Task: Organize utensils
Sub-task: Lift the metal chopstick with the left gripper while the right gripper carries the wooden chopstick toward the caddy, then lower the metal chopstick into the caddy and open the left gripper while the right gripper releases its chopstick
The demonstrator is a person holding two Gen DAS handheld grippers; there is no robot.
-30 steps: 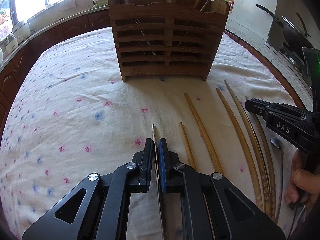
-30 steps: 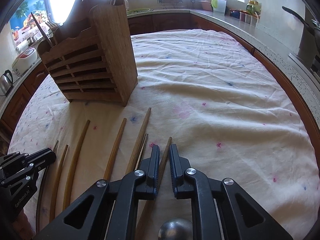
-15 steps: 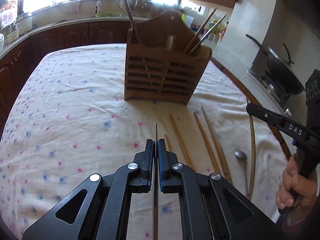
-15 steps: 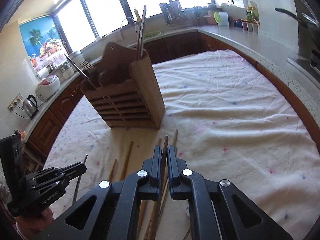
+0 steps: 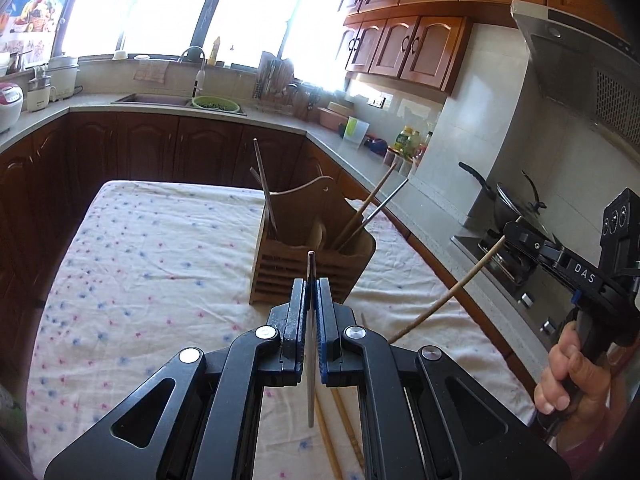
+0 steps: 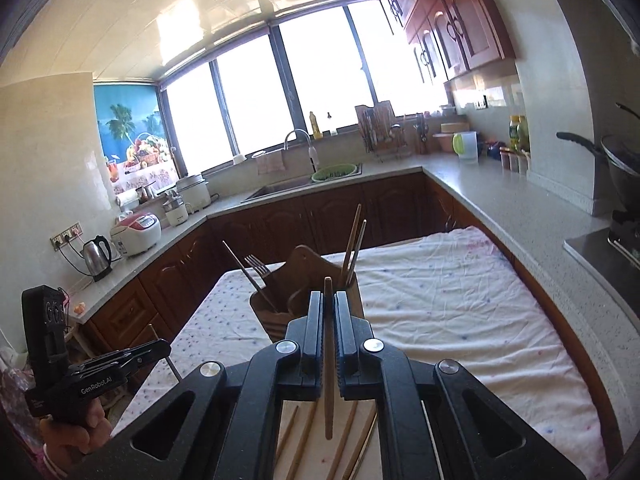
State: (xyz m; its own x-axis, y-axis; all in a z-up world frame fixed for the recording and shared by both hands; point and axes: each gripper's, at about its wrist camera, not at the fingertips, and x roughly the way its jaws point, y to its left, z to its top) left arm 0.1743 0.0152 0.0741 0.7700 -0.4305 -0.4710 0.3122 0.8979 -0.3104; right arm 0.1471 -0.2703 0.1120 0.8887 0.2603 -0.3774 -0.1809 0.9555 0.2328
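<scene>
My left gripper (image 5: 311,285) is shut on a thin metal chopstick (image 5: 310,344) and holds it high above the table. My right gripper (image 6: 328,298) is shut on a wooden chopstick (image 6: 328,360), also lifted; it shows in the left wrist view (image 5: 448,296) too. The wooden utensil holder (image 5: 312,260) stands on the cloth-covered table ahead of both grippers and holds chopsticks and a fork (image 6: 258,266). Several wooden chopsticks (image 6: 344,440) still lie on the cloth below.
The table (image 5: 140,248) has a flowered white cloth. Kitchen counters with a sink (image 6: 288,188), a kettle (image 6: 96,256) and a rice cooker surround it. A wok (image 5: 516,204) sits on the stove at the right.
Both grippers have risen well above the table, each with its chopstick lifted off the cloth. The views now tilt up to the holder's top and the kitchen.
</scene>
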